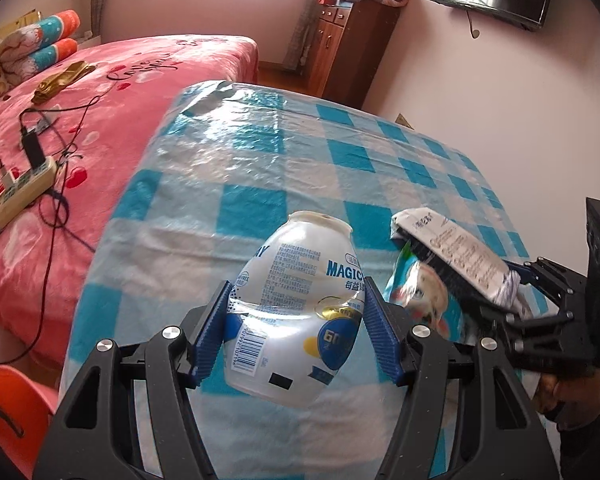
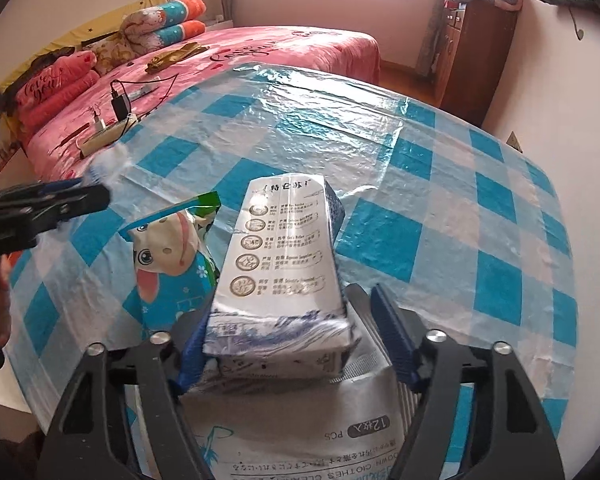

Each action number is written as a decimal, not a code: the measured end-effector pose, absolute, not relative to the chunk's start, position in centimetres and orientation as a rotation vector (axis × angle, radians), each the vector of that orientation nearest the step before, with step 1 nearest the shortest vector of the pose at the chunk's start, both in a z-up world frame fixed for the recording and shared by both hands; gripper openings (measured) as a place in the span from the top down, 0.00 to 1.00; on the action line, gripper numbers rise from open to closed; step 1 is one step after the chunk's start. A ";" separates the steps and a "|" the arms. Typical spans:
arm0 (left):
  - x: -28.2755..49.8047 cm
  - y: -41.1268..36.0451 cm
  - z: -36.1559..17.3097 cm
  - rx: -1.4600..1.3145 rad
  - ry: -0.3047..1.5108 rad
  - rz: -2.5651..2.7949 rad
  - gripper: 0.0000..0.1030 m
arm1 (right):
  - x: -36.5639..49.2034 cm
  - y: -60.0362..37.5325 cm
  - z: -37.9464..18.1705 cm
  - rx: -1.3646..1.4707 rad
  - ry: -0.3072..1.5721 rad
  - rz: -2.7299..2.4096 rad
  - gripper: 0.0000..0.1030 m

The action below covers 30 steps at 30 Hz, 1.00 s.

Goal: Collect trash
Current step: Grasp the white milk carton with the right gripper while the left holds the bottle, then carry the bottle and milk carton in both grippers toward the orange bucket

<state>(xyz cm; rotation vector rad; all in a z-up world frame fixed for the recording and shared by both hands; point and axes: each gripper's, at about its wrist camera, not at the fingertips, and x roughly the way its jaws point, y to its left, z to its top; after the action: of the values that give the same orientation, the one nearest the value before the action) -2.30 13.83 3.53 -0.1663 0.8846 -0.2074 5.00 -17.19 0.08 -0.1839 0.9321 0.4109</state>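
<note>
Left wrist view
Left tongs (image 1: 296,320): your blue ribbed pads are clamped on the crushed clear plastic drink bottle with the white-and-blue label (image 1: 296,300), held above the blue-and-white checked plastic-covered surface (image 1: 300,152).
Risk: the bottle is dented and slick; squeeze unevenly and it may twist out.
Neighbour: the right tongs sit close on the right, so swinging sideways could knock the two together.

Right wrist view
Right tongs (image 2: 284,344): your jaws are part closed around the white-and-blue milk carton (image 2: 284,264); the left pad touches, the right pad shows a gap, so no firm grip yet.
Carton: it rests on a flat white printed packet (image 2: 300,420).
Risk: lift now and the carton may slip or tip.
Beside it: the crumpled blue cartoon-cow wrapper (image 2: 172,264) leans against the carton and may get dragged along.
</note>
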 end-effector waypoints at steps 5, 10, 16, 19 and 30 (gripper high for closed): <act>-3.9 15.1 3.2 -0.179 0.889 -0.196 0.37 | 4.9 -17.6 -0.2 -0.166 0.936 0.396 0.43; -5.5 15.8 3.1 -0.191 0.888 -0.193 0.37 | 4.3 -17.7 0.2 -0.173 0.913 0.381 0.44; -7.0 16.3 2.7 -0.196 0.889 -0.190 0.37 | 3.2 -17.8 1.1 -0.184 0.862 0.364 0.44; -7.7 16.8 2.7 -0.200 0.888 -0.181 0.37 | 2.5 -17.8 1.8 -0.194 0.831 0.353 0.44; -10.9 18.3 3.6 -0.205 0.866 -0.148 0.37 | -0.3 -18.1 5.2 -0.195 0.738 0.324 0.44</act>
<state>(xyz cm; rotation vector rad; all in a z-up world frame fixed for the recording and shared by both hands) -10.95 18.28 3.58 -0.2049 0.8657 -0.1481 -0.35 -18.11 5.16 -0.1954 0.7378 0.3239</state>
